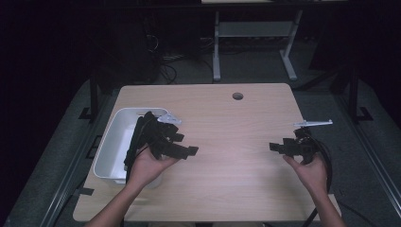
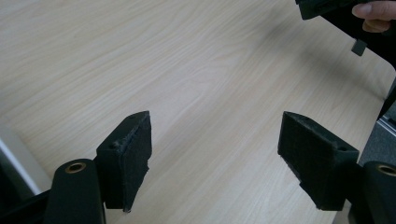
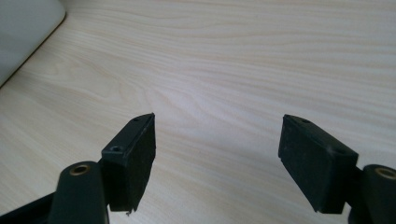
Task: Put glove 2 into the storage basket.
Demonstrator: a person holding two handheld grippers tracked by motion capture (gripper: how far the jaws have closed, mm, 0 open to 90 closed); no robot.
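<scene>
Both tongs stand spread with nothing between their jaws. In the high view the left gripper (image 1: 182,150) sits at about 8 o'clock on the table (image 1: 227,118), its jaws aimed toward 3 o'clock, and just beside it at 9 o'clock stands the bin (image 1: 116,142), a white rounded-corner tub, smooth and probably plastic, and what it holds I cannot tell. The right gripper (image 1: 276,147) hangs at 4 o'clock, aimed back toward 9 o'clock, so the 2 face each other, well apart, across bare wood. The tabletop is pale, with a round hole (image 1: 238,96) at 12 o'clock.

In the left gripper view, its 2 black pads (image 2: 133,158) are blocky with a rough, foam-like face, set wide over fine straight wood grain. At 1 o'clock the other hand (image 2: 376,10) grips its tool.

In the right gripper view, the same square matte pads (image 3: 317,161) stand wide over the grain, and the bin's curved white corner (image 3: 25,28) shows at 10 o'clock.

I judge this an idle or starting step: nothing is picked yet. The next move likely calls for one tool, probably the left, to turn toward the bin and close on its rim or contents.
</scene>
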